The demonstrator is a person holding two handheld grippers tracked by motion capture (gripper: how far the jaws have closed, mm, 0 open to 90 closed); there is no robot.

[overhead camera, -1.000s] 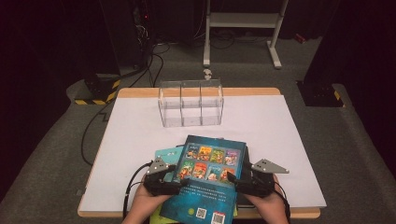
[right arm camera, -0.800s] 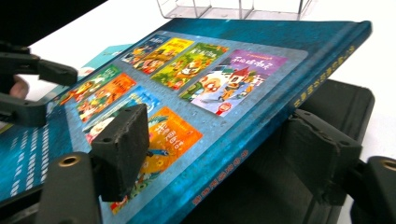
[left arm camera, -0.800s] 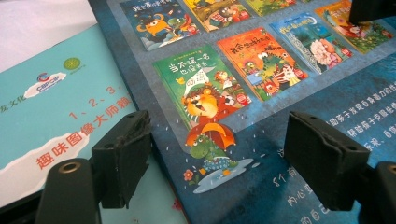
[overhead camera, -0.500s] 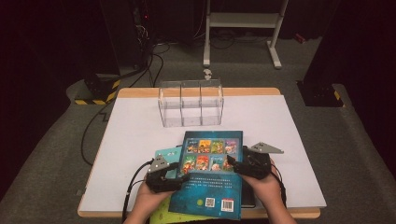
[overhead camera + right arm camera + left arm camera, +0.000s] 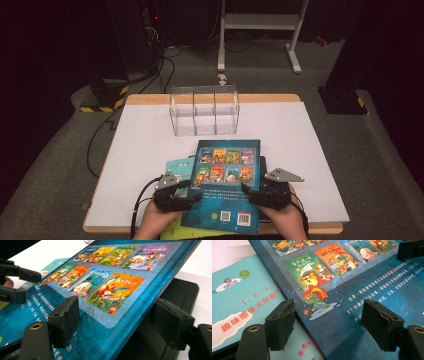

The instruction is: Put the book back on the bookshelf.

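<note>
Near edge of the white table (image 5: pixel 150 150): a dark blue book (image 5: pixel 226 186), back cover up, lies on a teal book (image 5: pixel 176 167) and a black case (image 5: pixel 180 297). The left gripper (image 5: pixel 192 192) straddles its left edge and the right gripper (image 5: pixel 246 192) its right edge, both with jaws spread, unclenched. A clear organizer (image 5: pixel 204 111) stands farther back.

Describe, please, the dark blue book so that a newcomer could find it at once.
On the white table, near its front edge, books lie stacked between the left gripper and right gripper. The dark blue book is topmost, larger than the teal book beside it, showing eight small cover pictures.
</note>
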